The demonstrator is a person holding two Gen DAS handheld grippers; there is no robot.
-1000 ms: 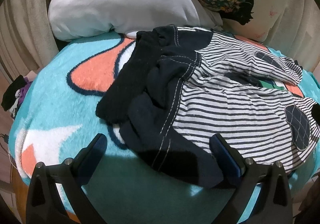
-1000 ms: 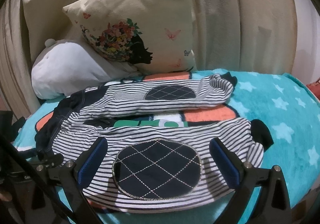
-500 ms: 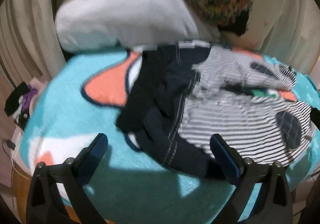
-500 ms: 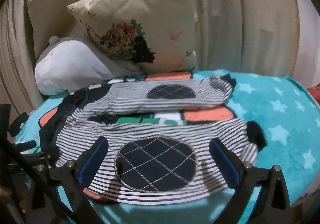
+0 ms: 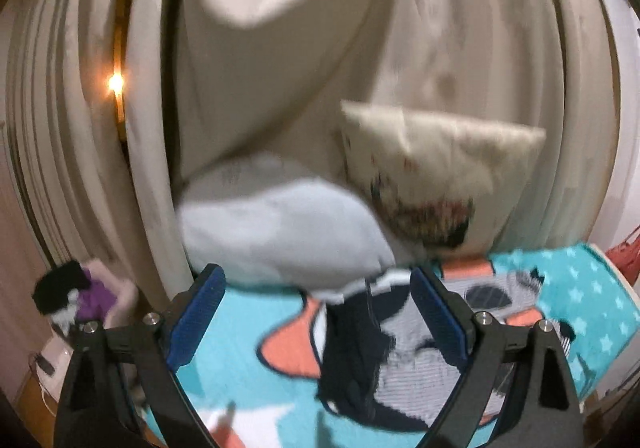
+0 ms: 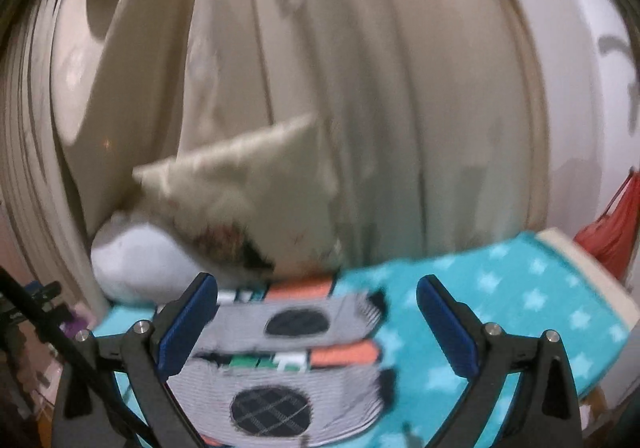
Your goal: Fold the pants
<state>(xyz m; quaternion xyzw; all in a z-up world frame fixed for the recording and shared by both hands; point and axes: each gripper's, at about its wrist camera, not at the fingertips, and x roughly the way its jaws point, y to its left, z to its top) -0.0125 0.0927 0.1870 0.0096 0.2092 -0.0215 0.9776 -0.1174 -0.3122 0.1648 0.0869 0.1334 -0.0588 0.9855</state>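
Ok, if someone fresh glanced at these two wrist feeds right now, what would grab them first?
Probably the striped pants with dark quilted knee patches, spread flat on the bright teal star blanket below the open right gripper. Next, the tall cream curtains filling the background, with a floral cushion and white pillow leaning against them. The left gripper is also open, holding nothing.

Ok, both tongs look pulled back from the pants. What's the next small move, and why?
Probably lower both tongs back to the pants: left tongs and right tongs are open, holding nothing, tilted toward the curtain, and the pants lie unfolded, legs apart.
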